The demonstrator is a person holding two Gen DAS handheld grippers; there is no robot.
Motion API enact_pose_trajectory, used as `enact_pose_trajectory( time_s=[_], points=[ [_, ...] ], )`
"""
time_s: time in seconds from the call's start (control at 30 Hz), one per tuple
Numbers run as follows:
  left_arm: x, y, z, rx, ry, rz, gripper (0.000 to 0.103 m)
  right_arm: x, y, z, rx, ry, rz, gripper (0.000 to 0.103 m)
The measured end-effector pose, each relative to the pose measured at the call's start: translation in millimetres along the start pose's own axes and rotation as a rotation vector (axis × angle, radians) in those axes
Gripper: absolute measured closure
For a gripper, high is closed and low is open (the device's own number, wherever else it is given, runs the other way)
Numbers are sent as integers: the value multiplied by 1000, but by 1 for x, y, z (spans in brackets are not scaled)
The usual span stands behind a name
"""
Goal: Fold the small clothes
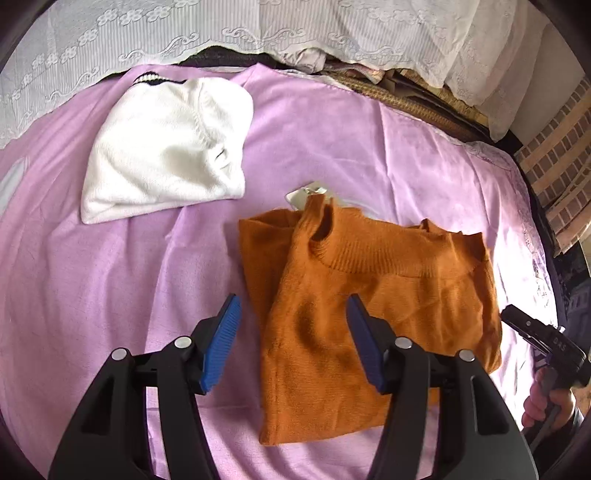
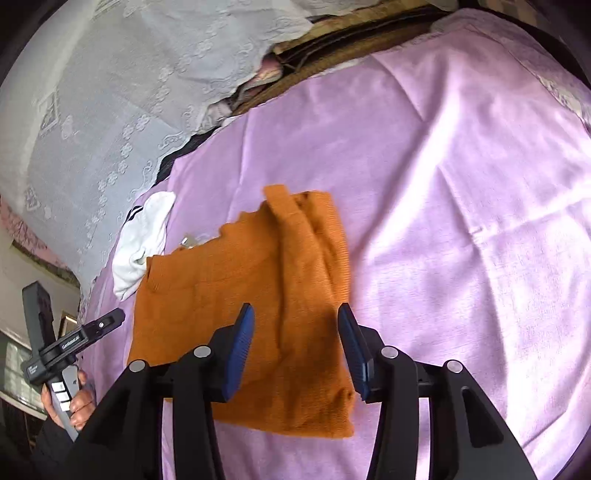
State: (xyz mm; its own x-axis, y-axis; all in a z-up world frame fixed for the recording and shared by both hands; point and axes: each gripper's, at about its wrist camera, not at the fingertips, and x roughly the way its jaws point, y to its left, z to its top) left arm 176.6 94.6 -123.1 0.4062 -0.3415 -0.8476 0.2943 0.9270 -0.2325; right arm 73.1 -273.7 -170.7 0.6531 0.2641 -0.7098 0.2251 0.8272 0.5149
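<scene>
Garment under inspection: your orange sweater (image 1: 373, 317) lies partly folded on the lilac bedsheet (image 1: 110, 277), sleeves turned in, neck toward the lace cover (image 1: 147, 33). A folded white sweater (image 1: 166, 147) sits apart, beyond it. Your left gripper (image 1: 293, 343) and right gripper (image 2: 295, 347) hover above the orange knit, fingers spread, holding nothing. A pale tag (image 1: 306, 194) at the collar is unreadable; so is the gripper's lettering.
</scene>
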Motion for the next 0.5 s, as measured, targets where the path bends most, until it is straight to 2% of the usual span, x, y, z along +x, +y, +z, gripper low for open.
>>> enact_pose_trajectory(
  time_s=[0.1,0.2,0.3,0.4,0.5],
  points=[
    [8,-30,-3,58,39,-54,43,10,-17,1,36,9,34,56],
    [33,-62,-12,136,97,-51,43,25,-16,4,26,14,58,56],
    [55,-75,-19,167,125,8,43,35,-22,10,54,9,76,56],
    [61,-79,-18,166,116,31,37,41,-29,12,91,13,115,54],
    [63,-85,-22,179,107,69,31,40,-28,7,66,1,129,54]
  ],
)
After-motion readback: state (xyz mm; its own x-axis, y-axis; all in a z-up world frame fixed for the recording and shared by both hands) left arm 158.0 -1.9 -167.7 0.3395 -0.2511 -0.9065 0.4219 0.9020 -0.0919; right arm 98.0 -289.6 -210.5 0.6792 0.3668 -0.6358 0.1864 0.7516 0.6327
